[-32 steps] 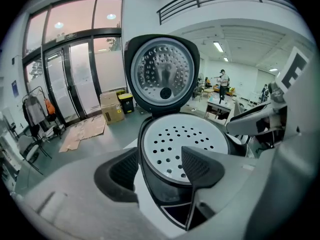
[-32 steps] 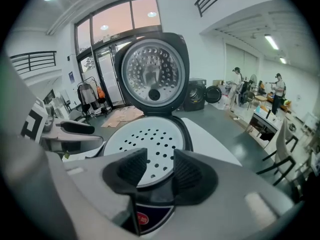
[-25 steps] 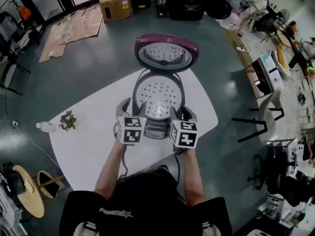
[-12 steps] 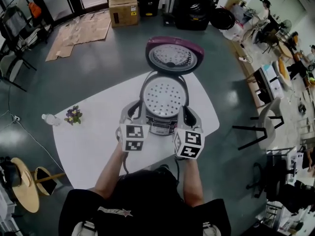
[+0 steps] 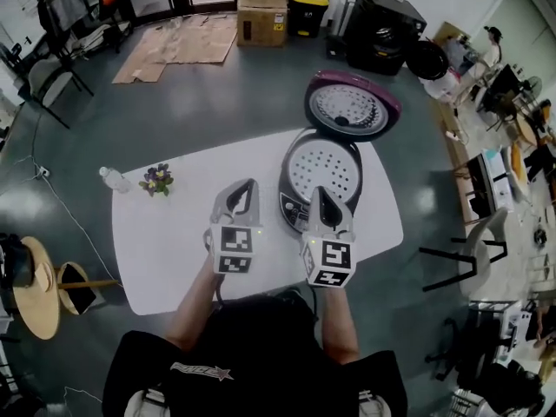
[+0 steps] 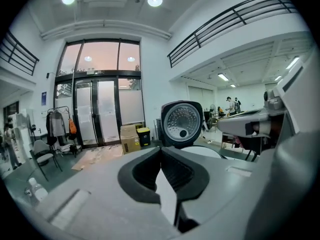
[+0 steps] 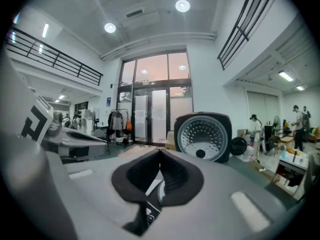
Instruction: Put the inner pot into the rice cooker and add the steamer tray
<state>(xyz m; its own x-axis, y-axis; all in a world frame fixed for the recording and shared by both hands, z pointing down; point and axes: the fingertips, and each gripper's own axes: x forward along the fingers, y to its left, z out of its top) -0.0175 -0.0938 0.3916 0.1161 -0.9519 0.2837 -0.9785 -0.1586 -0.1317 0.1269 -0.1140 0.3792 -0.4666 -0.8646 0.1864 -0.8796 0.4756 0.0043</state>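
Steamer tray [image 5: 323, 165]: a round, pale, perforated disc seated level in the mouth of the rice cooker [image 5: 298, 213]. The cooker stands toward the right edge of the desk [image 5: 165, 250], closer to its far edge than its near one.

Handling: we judge the tray thin, light and stiff, with a smooth face that offers little purchase. Its rim is the sensible hold, taken at two opposite points so that it stays level. We cannot see the inner pot; if present, it lies hidden under the tray.

Orientation: being round, the tray has no long axis, and its perforated face points up. The cooker's control panel faces the near edge of the desk. The purple lid [image 5: 352, 104] stands open on the far side, with its dotted inner plate turned toward us.

Left gripper [image 5: 248, 185] and right gripper [image 5: 318, 193]: both are held above the desk on the near side of the cooker, tips aimed toward the far edge. The fingers of each have just been closing and now meet, with nothing between them.

We judge the tray placed, with the lid not yet shut.
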